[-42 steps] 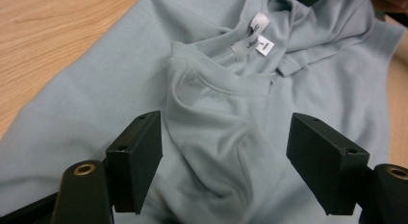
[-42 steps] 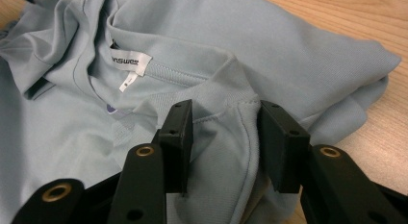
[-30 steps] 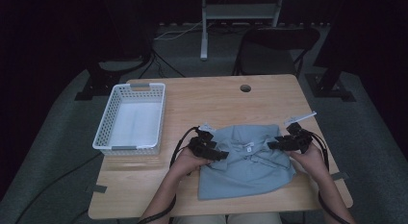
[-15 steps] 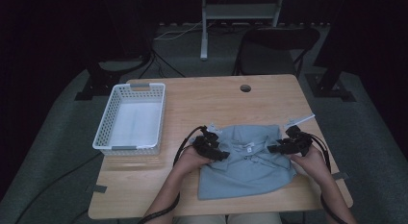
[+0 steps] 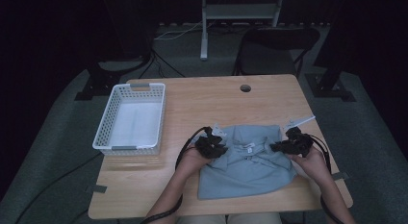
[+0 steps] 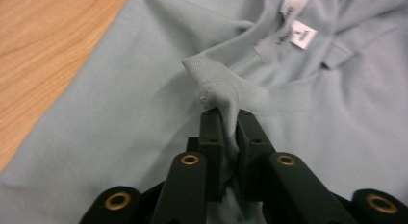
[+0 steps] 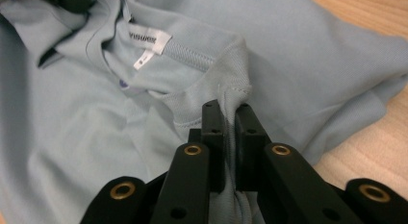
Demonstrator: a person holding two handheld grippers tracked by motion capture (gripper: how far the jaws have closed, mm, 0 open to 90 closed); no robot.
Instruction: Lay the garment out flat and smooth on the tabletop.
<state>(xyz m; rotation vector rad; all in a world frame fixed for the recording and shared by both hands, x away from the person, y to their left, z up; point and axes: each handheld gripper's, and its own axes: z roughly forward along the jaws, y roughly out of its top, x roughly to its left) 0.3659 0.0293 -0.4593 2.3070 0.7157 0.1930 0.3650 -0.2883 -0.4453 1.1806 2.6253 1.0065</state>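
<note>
blue polo shirt (image 5: 250, 166), left gripper (image 6: 227, 119) pinching collar, right gripper (image 7: 230, 117) likewise

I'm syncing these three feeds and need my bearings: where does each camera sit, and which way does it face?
High view: above the person's side, facing forward and down on the table; forearms, left gripper, right gripper.
Left gripper view: rides the left gripper, looks along its jaws shut on the shirt.
Right gripper view: rides the right gripper, jaws likewise clamping shirt.
Both gripper views share the shirt's white labels.
</note>
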